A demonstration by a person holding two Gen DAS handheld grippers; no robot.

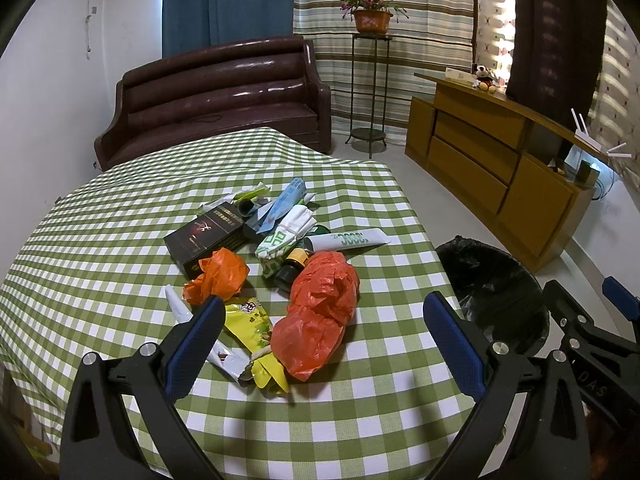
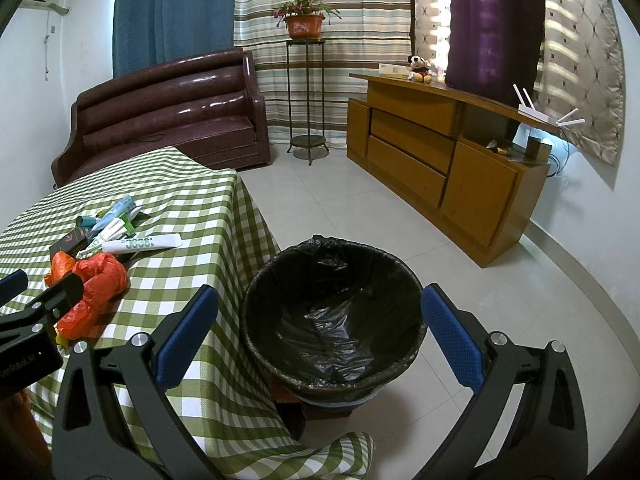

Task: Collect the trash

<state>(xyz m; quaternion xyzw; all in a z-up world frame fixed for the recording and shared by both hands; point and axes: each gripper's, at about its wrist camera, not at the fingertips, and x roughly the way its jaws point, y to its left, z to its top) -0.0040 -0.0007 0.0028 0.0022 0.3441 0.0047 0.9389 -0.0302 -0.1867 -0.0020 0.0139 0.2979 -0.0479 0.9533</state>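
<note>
The left tongs (image 1: 323, 330) are spread wide and hold nothing; they hang over the near part of the table (image 1: 100, 216), with the red bag (image 1: 320, 316) between the fingers. The rest of the trash pile (image 1: 276, 224) lies behind the bag, well inside the table edges. The right tongs (image 2: 320, 322) are also spread and hold nothing, above the bin (image 2: 334, 312). The bin stands on the floor (image 2: 332, 196), touching the hanging cloth at the table's right edge. Bare floor lies behind it.
</note>
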